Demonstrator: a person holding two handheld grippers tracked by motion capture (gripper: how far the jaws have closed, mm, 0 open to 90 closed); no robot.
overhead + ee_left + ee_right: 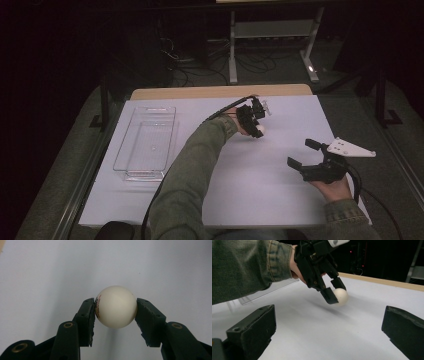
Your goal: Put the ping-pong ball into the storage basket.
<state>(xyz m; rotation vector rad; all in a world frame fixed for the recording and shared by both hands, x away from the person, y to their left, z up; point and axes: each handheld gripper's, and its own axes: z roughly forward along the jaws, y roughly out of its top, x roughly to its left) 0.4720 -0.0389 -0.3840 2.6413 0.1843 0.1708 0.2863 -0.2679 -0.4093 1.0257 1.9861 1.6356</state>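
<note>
- your left gripper sits over the far middle of the table, reached across on a green sleeve, and its jaws are clamped on a white ball.
- in the left gripper view the ball is pinched at both sides between the two pads, with small red and dark print showing on its left edge.
- from the right gripper view your left gripper points down and toward the right, and the ball hangs between its tips just above the white sheet; a soft shadow lies under it, but whether the ball touches the sheet is hard to tell from here.
- your right gripper is near the right edge of the table, held in your hand, with its jaws spread wide and nothing between them.
- in the right gripper view its own two pads stand far apart at the bottom corners, with bare white sheet between them.
- the grey plate rides on top of the right gripper.
- a clear tray lies on the left side of the table, well apart from both grippers, long side running away from you; nothing shows inside it.
- in the right gripper view the edge of the tray shows behind your left sleeve.
</note>
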